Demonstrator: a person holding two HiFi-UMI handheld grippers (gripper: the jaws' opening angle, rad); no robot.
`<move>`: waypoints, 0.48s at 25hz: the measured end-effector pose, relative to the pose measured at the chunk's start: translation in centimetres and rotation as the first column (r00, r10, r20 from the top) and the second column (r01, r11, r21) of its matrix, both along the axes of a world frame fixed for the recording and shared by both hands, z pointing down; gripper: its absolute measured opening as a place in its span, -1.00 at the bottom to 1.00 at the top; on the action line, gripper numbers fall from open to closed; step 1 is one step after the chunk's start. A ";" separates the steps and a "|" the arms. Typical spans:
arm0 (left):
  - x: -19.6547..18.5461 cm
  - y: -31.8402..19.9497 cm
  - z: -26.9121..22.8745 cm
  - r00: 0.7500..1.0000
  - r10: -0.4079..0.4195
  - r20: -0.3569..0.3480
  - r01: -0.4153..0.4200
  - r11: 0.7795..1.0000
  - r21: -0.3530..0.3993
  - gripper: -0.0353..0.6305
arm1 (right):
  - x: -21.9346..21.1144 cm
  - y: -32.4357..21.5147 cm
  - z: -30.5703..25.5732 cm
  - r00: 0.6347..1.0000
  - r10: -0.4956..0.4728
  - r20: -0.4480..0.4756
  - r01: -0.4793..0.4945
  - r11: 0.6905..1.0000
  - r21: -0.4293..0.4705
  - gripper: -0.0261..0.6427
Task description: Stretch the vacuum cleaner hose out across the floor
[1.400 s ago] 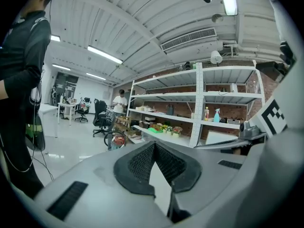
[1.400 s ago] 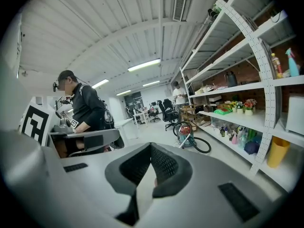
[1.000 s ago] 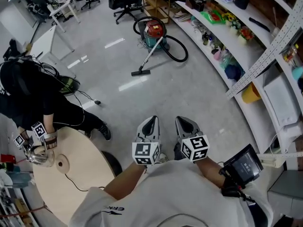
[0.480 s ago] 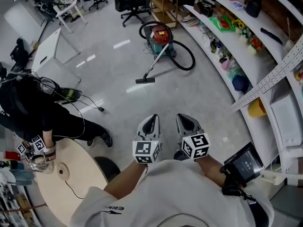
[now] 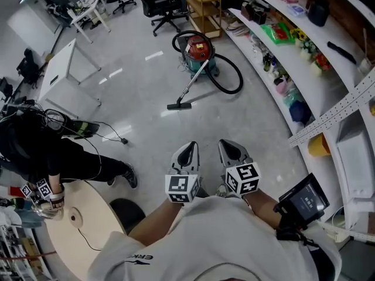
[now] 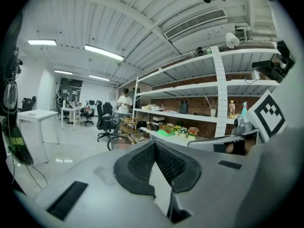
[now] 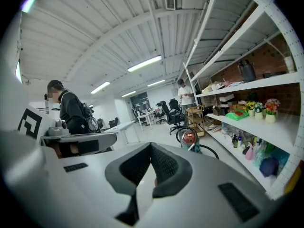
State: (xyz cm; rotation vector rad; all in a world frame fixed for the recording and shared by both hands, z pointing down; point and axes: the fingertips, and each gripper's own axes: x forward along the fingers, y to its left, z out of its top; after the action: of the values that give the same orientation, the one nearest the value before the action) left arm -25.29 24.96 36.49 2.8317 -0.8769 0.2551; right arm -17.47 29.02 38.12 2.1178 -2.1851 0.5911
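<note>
The red and teal vacuum cleaner [image 5: 197,50] stands far ahead on the grey floor, near the shelves. Its black hose [image 5: 229,82] lies in a loop beside it, and its wand slants down to the floor head [image 5: 179,105]. My left gripper [image 5: 186,154] and right gripper [image 5: 231,151] are held side by side in front of my chest, well short of the vacuum. Both are shut with nothing between their jaws. In the right gripper view the vacuum cleaner [image 7: 189,138] and hose [image 7: 209,151] show beyond the shut right gripper [image 7: 151,146]. In the left gripper view the left gripper [image 6: 155,144] is likewise shut.
Long white shelves [image 5: 304,69] with small goods curve along the right. A person in black [image 5: 41,154] works at a round table [image 5: 88,227] on the left, with a cable [image 5: 111,134] on the floor. A white desk [image 5: 64,69], office chairs [image 5: 158,2] and a wooden trolley [image 5: 205,2] stand beyond.
I have walked forward: the vacuum cleaner sits nearer and lower in the head view, and the round table has slid back to the left. Both grippers stay shut and side by side.
</note>
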 end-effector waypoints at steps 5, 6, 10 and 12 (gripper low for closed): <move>2.1 -2.3 0.2 1.000 0.004 0.011 -0.004 1.000 -0.009 -0.89 | 2.4 -1.9 0.0 1.000 0.018 0.008 -0.018 1.000 -0.007 -0.92; 2.4 -2.8 0.3 1.000 0.008 0.010 -0.008 1.000 -0.009 -0.89 | 2.7 -2.4 0.1 1.000 0.023 0.011 -0.023 1.000 -0.009 -0.92; 4.2 -5.8 1.0 1.000 0.017 0.006 -0.017 1.000 -0.019 -0.89 | 4.3 -4.9 0.8 0.999 0.040 0.010 -0.040 0.999 -0.018 -0.92; 5.3 -7.8 1.4 1.000 0.022 -0.001 -0.022 1.000 -0.022 -0.89 | 5.3 -6.7 1.2 0.999 0.049 0.006 -0.049 0.999 -0.021 -0.92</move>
State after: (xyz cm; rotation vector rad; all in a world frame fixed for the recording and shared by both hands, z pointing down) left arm -19.99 17.14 37.88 2.8224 -0.8376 0.2649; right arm -12.20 22.33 39.28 2.1675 -2.1263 0.6221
